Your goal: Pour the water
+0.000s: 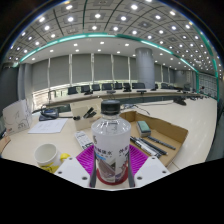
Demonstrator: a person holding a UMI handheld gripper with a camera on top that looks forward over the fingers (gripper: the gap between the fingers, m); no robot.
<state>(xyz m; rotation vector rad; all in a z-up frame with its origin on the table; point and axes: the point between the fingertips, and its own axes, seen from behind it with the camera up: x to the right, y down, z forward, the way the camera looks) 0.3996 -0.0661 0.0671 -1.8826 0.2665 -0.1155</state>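
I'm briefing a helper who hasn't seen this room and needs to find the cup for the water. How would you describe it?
On the big wooden conference table, look just ahead of the hand-held gripper, whose fingers grip a clear water bottle with a pink label. Just beside that bottle sits the paper cup. It is small, pale, round and open-topped, unlike the flat papers beyond it and the open cardboard box on the bottle's other side.

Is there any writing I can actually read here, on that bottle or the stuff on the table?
None can be read.
Water bottle, between the fingers: its pink label has print, too blurred to read.
Cardboard box and papers: no legible text.
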